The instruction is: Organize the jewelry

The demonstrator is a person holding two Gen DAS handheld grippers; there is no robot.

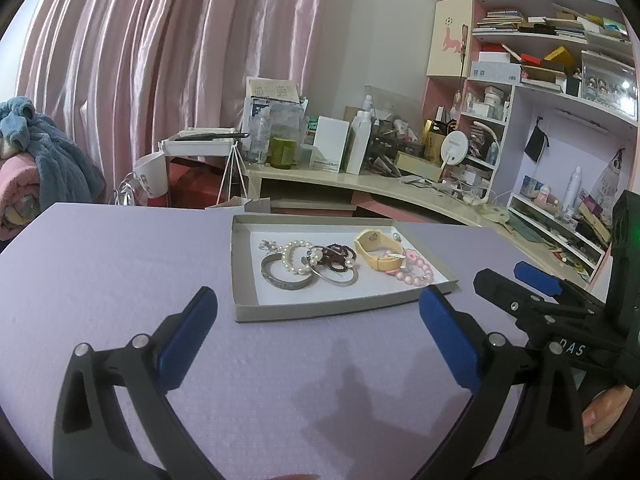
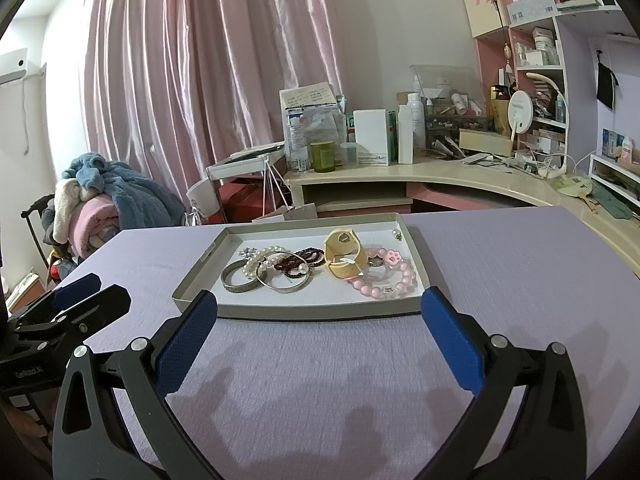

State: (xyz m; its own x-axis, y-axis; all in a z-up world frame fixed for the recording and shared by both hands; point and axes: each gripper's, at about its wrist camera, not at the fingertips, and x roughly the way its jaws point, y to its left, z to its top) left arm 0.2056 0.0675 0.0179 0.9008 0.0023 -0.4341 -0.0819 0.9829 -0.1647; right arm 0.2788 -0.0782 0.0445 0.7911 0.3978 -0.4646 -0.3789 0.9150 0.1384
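Bracelets lie heaped in a shallow tray on the lilac tabletop; left tool and right tool hover near it, both spread wide, holding nothing.

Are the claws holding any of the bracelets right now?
No. The left claw and right claw are both open and empty; the bracelets lie in the tray.

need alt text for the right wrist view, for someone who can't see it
A shallow tray of jewelry sits on a lilac table, just ahead of the open right gripper. It holds silver bangles, a pearl bracelet, dark bead bracelets, a yellow band and a pink bead bracelet. The left gripper shows at left.
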